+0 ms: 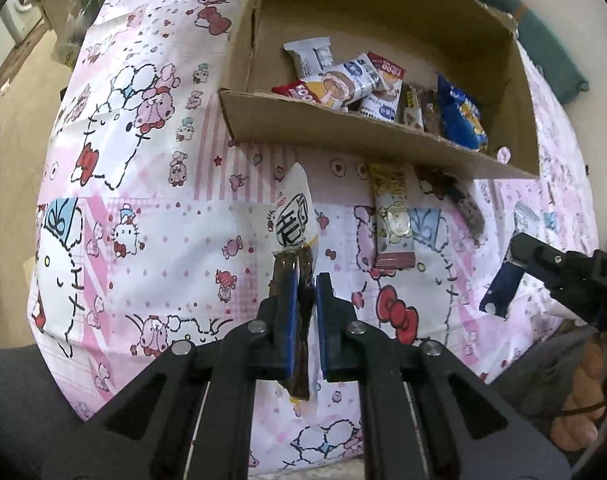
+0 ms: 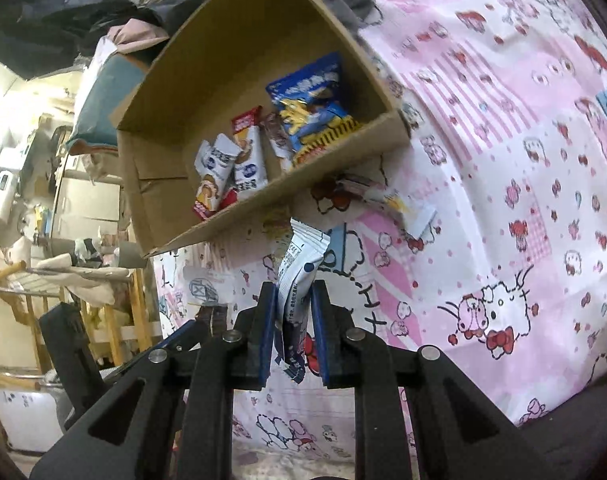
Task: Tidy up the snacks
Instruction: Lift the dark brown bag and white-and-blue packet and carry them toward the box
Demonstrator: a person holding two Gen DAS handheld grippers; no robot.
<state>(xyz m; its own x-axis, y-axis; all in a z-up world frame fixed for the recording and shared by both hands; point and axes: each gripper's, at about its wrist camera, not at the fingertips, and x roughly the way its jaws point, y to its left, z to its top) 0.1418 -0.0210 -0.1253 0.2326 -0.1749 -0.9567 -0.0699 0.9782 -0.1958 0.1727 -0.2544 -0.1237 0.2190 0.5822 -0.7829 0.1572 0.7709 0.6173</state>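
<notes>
We see our left claw (image 1: 303,276) clamped on a brown-and-white snack stick (image 1: 294,240), raised above the pink cartoon-print bedsheet (image 1: 151,184). The cardboard box (image 1: 383,136) near the sheet's far edge holds several packets. Just before its near wall lies a yellow-topped wafer packet (image 1: 393,224). Our right claw (image 2: 293,292) pinches a white-and-blue packet (image 2: 301,264).

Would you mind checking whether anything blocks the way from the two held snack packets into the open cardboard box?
Nothing visible does. The left gripper holds a white-and-brown snack packet and the right gripper a white-and-blue snack packet; ahead, only the brown cardboard box has its near wall to clear.
</notes>
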